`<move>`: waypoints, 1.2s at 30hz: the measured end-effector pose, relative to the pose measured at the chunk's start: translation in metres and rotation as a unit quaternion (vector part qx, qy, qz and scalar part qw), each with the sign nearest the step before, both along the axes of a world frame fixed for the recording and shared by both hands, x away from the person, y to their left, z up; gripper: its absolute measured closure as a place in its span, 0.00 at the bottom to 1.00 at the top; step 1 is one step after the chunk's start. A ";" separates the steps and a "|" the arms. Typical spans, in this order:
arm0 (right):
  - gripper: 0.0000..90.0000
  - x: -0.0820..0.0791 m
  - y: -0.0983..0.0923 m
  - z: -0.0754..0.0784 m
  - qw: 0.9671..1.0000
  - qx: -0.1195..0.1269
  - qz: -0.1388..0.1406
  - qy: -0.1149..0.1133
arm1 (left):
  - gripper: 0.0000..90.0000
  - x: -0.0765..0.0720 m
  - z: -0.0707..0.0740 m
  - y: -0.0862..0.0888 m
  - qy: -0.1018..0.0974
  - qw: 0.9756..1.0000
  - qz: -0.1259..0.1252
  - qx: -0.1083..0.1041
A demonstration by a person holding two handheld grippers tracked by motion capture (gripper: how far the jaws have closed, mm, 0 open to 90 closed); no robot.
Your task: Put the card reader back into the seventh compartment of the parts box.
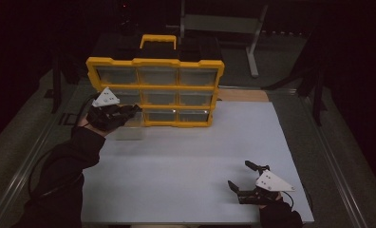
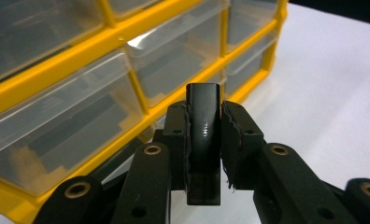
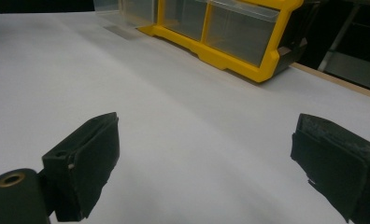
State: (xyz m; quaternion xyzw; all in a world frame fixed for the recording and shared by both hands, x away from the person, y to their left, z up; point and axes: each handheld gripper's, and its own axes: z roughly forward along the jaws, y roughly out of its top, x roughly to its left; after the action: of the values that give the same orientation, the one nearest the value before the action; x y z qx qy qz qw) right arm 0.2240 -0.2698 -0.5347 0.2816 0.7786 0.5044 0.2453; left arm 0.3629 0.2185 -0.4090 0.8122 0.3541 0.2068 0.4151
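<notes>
1 yellow organizer (image 1: pixel 155 61) w/ 9 drawers; left gripper (image 2: pixel 202 140) clamps drawer tab (image 2: pixel 202 116), right gripper (image 3: pixel 206 172) fingers apart.

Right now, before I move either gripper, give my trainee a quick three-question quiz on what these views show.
1. True or false: the right gripper is clamped on a drawer of the yellow organizer.
2. Which is the left gripper shut on? A) a dark drawer tab B) the organizer's carry handle C) nothing
3. Fill in: the drawer pulled out by the left gripper sits in the organizer's ______ row, at its left end.

Key
1. False: its jaws stand wide apart above the bare white table, far from the organizer.
2. A: the dark drawer tab is pinched between the pads.
3. Bottom: the clear drawer juts out there.
</notes>
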 end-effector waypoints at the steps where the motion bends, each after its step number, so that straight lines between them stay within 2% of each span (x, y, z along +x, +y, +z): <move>1: 0.09 0.000 0.000 0.000 1.000 0.000 0.000 0.000 | 0.81 0.000 0.000 0.000 0.000 1.000 0.000 0.000; 4: 0.09 0.000 0.000 0.000 1.000 0.000 0.001 0.001 | 0.81 0.005 -0.006 0.006 -0.001 1.000 0.013 -0.015; 6: 0.09 0.000 0.000 0.000 1.000 0.000 0.000 0.005 | 0.81 0.008 -0.009 0.008 0.003 1.000 0.022 -0.013; 8: 0.09 0.000 0.000 -0.001 1.000 0.000 0.000 0.005 | 0.81 0.011 -0.014 0.009 0.005 0.999 0.028 -0.022; 13: 0.09 0.000 0.000 0.000 1.000 0.000 0.000 0.004 | 0.81 0.016 -0.023 0.011 0.013 0.999 0.032 -0.024; 16: 0.09 0.000 0.000 -0.001 1.000 0.000 0.000 0.004 | 0.82 0.021 -0.036 0.013 0.023 0.999 0.028 -0.027; 19: 0.09 0.000 0.000 -0.001 1.000 -0.001 0.000 0.004 | 0.81 0.025 -0.048 0.014 0.040 0.999 0.030 -0.023; 20: 0.09 0.000 0.000 -0.001 1.000 -0.001 0.000 0.004 | 0.81 0.025 -0.048 0.014 0.040 0.999 0.030 -0.023; 21: 0.09 0.000 0.000 -0.001 1.000 0.000 0.000 0.004 | 0.81 0.027 -0.056 0.013 0.047 0.998 0.035 -0.009; 22: 0.09 0.000 0.000 -0.001 1.000 0.000 0.000 0.004 | 0.81 0.028 -0.059 0.014 0.049 0.998 0.034 -0.009; 29: 0.09 0.001 0.000 -0.001 1.000 -0.003 0.000 0.003 | 0.81 0.031 -0.067 0.016 0.063 0.997 0.046 0.003; 32: 0.09 0.000 0.000 -0.001 1.000 0.000 0.000 0.004 | 0.63 0.030 -0.063 0.017 0.068 0.996 0.050 -0.001; 36: 0.09 0.000 0.000 0.000 1.000 0.000 0.000 0.003 | 0.41 0.027 -0.058 0.016 0.066 0.997 0.048 0.005</move>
State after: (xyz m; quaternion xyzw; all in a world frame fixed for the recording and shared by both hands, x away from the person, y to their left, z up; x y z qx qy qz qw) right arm 0.2240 -0.2703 -0.5352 0.2834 0.7790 0.5038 0.2428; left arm 0.3902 0.2341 -0.4671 0.8085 0.4179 0.1740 0.3761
